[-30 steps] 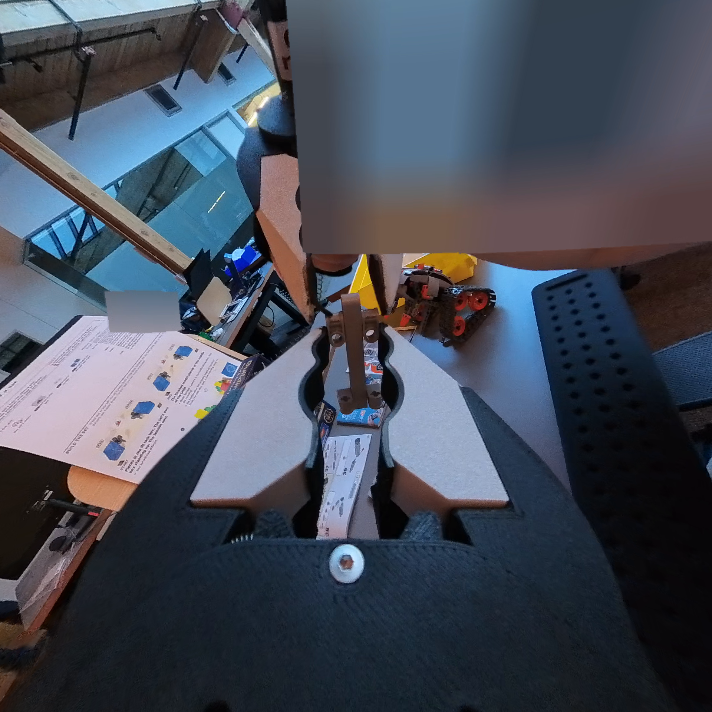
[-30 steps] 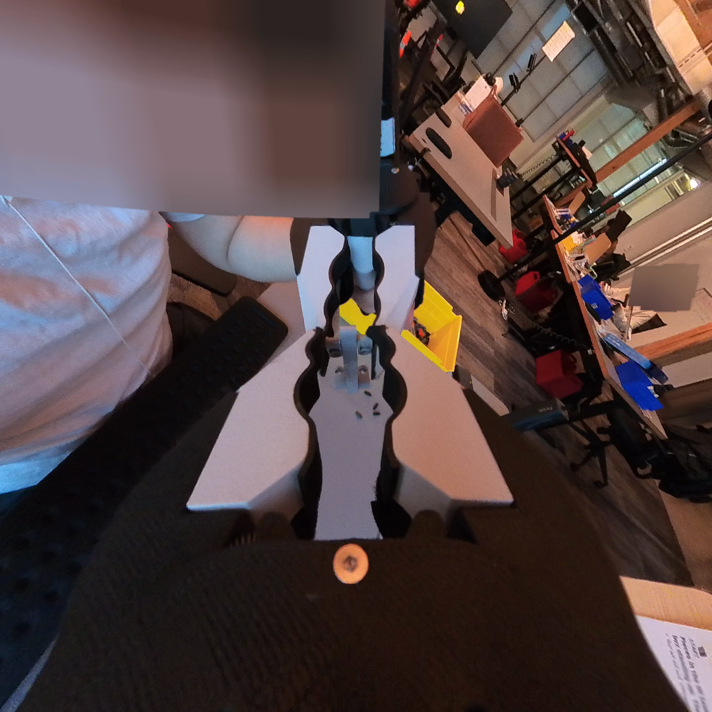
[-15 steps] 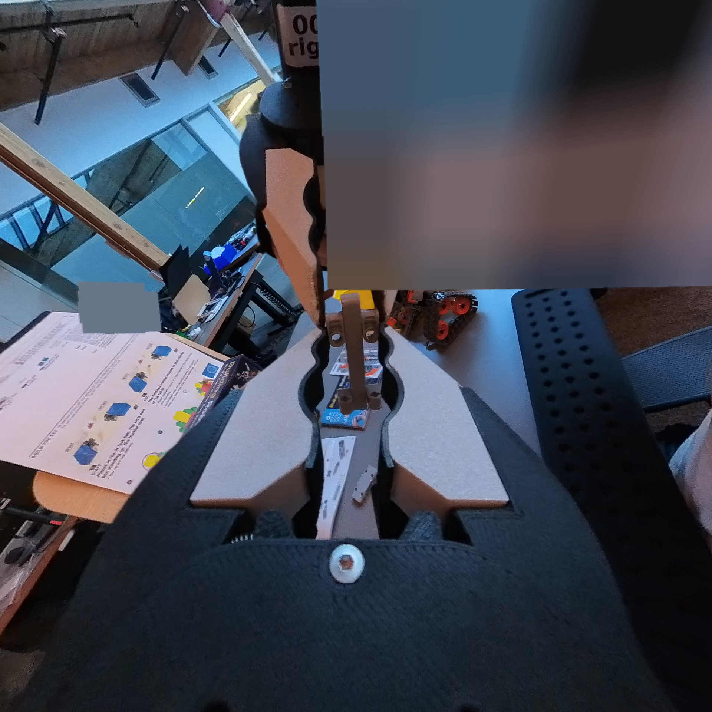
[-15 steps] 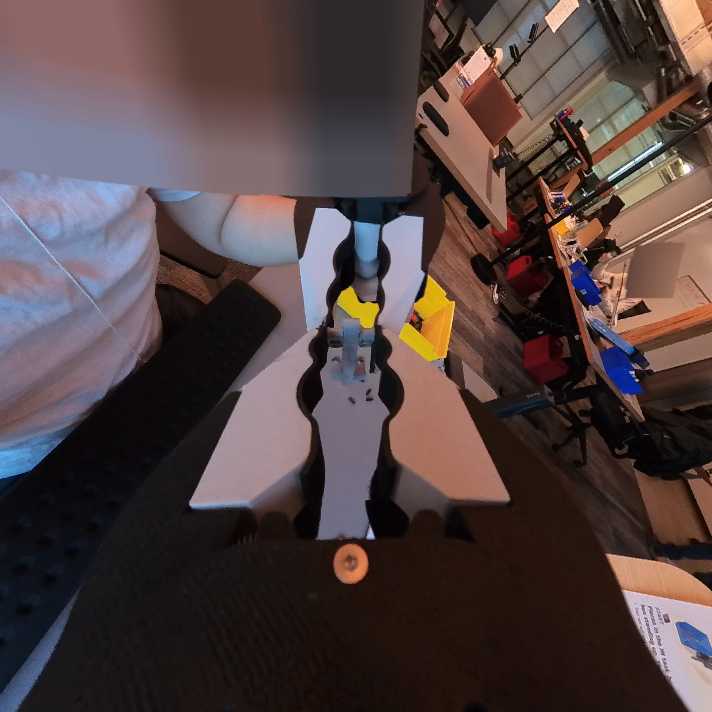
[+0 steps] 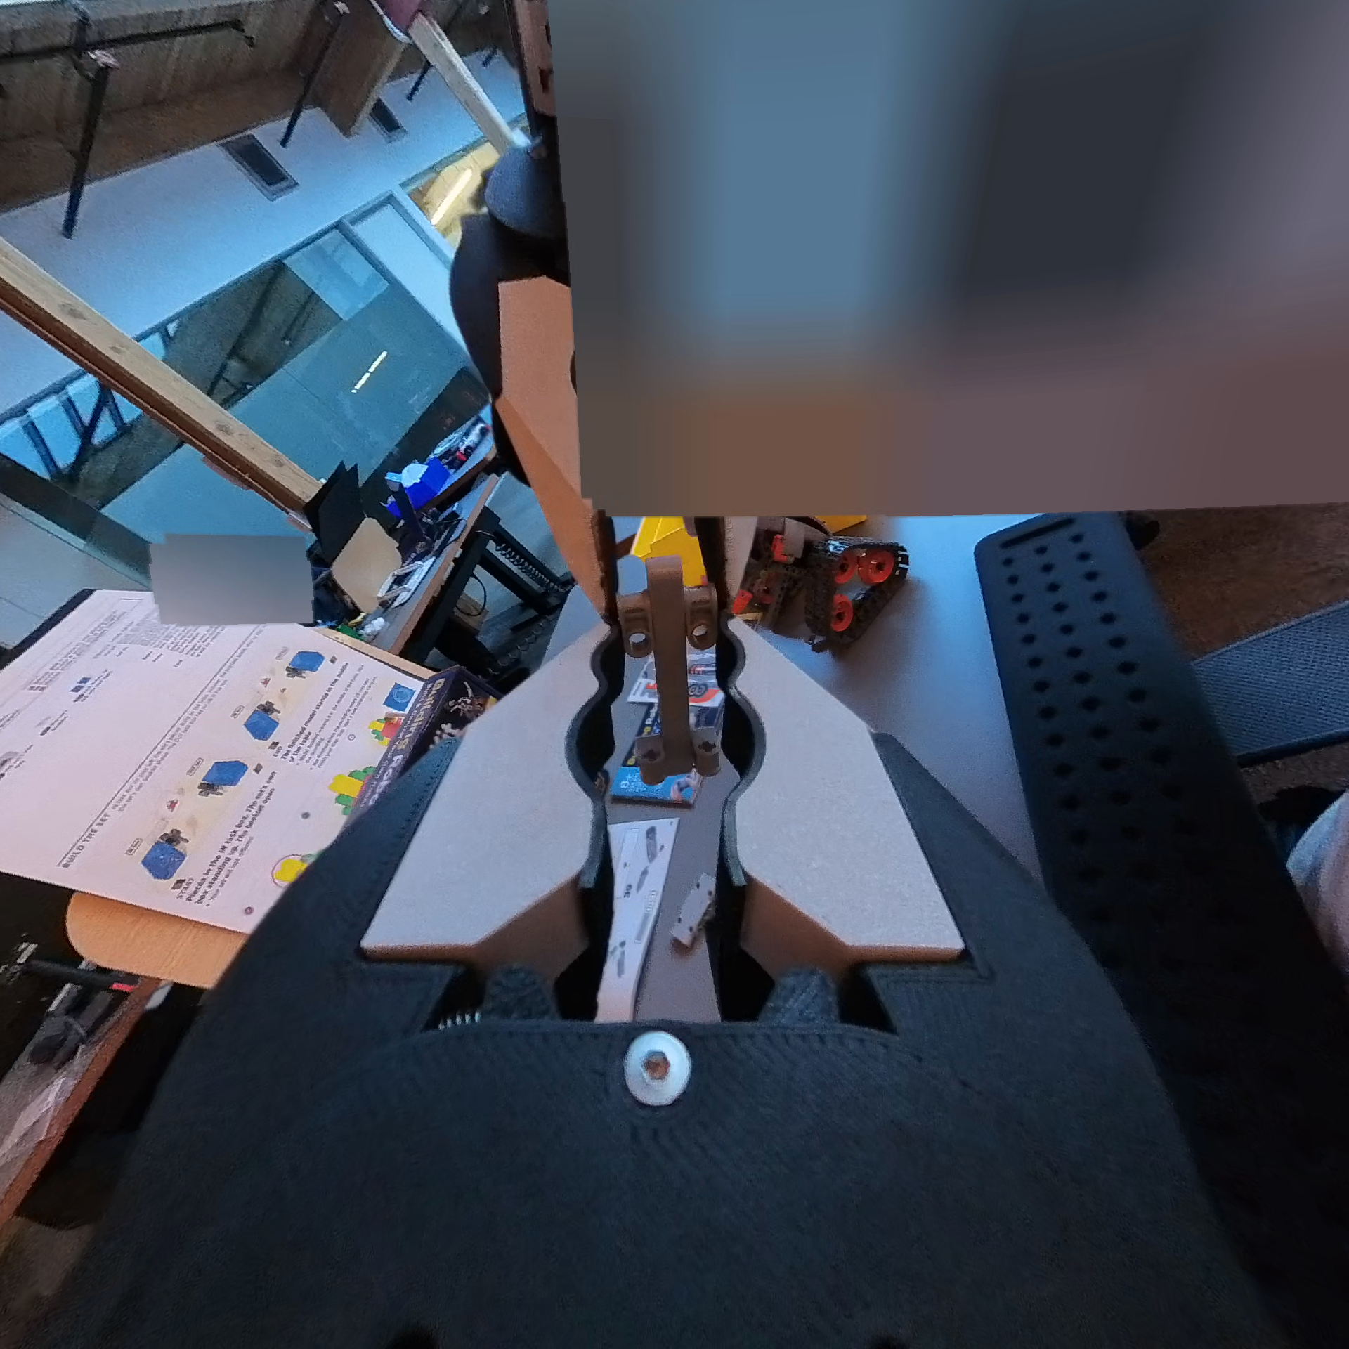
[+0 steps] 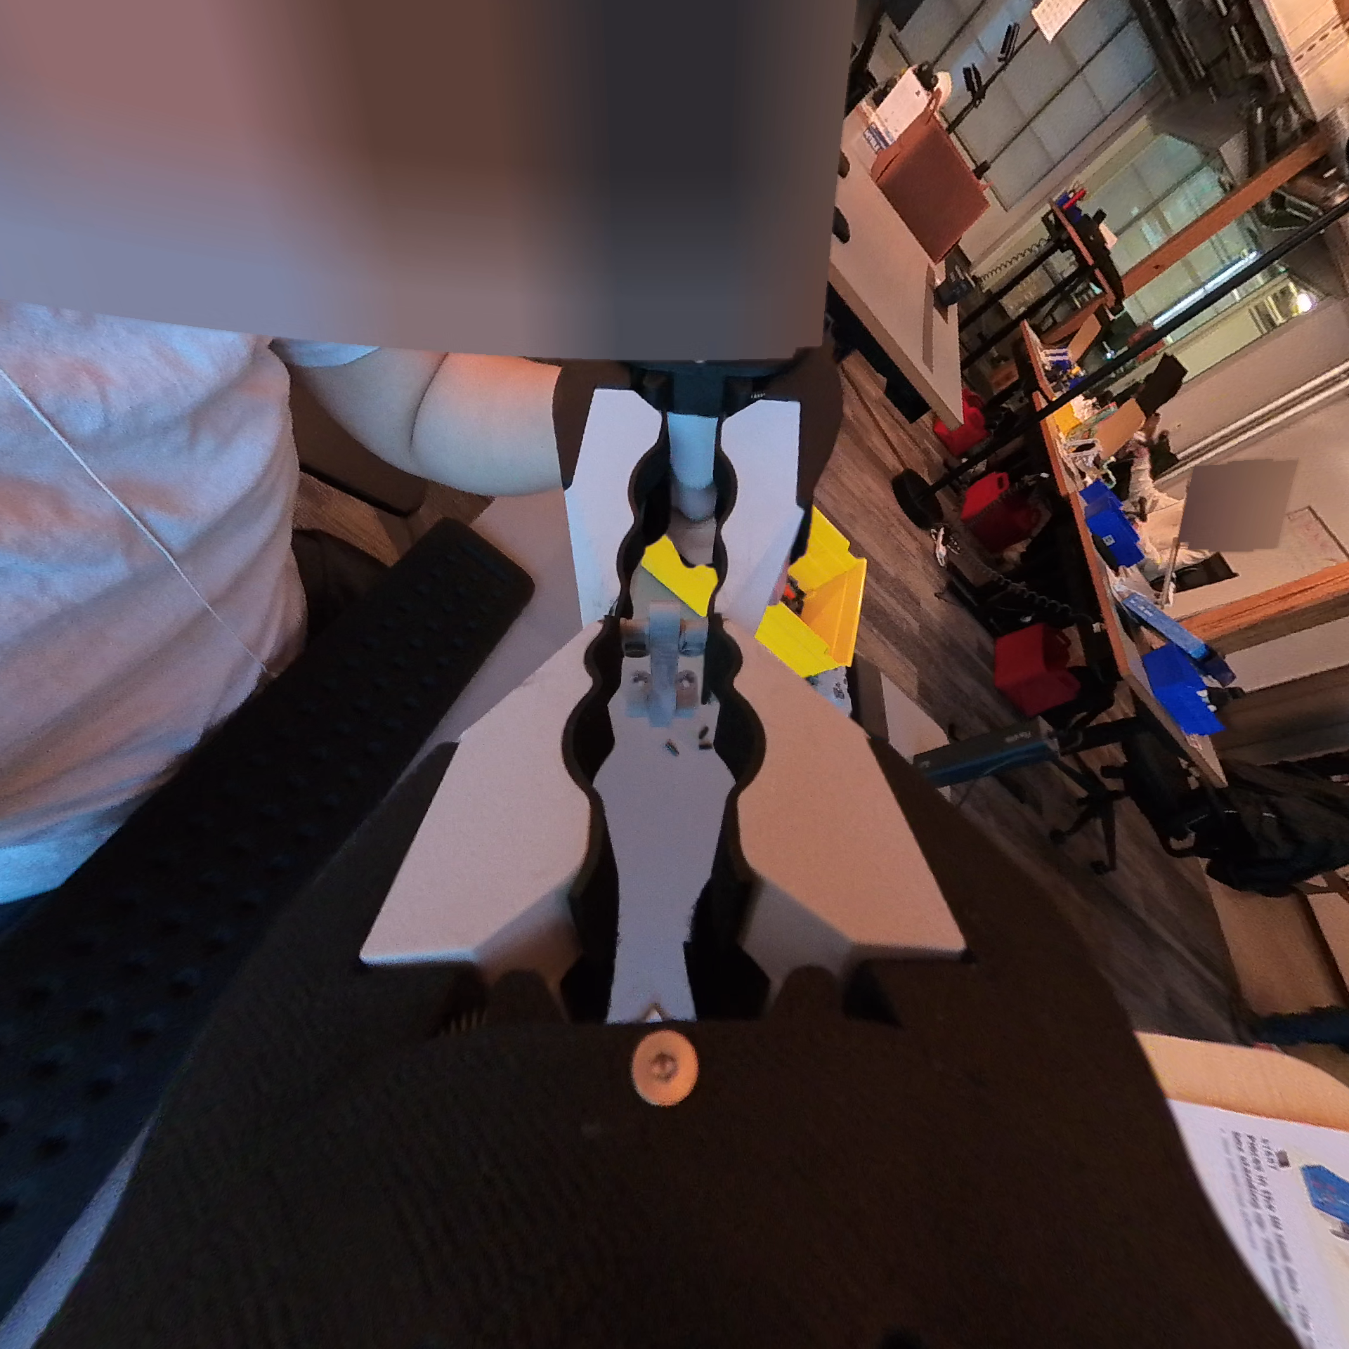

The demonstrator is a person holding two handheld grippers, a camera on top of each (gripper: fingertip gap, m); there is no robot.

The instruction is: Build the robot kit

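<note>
Two handheld grippers meet tip to tip above a grey desk (image 5: 942,701). The left gripper (image 5: 668,620) is closed on a small grey beam piece with pin holes (image 5: 670,679), pinched at its far end so the rest hangs back between the fingers. The right gripper (image 6: 666,620) faces it; its tips look closed on the same piece (image 6: 663,675), though the exact contact is hard to make out. On the desk lie a small booklet (image 5: 657,781), a loose pale part (image 5: 693,909), a tracked toy vehicle with red wheels (image 5: 839,584), a yellow bin (image 6: 825,613) and an instruction sheet (image 5: 168,752). The shallow tip grip looks risky: if either gripper twists or loosens, the piece could pivot, slip free and drop among the loose parts.
</note>
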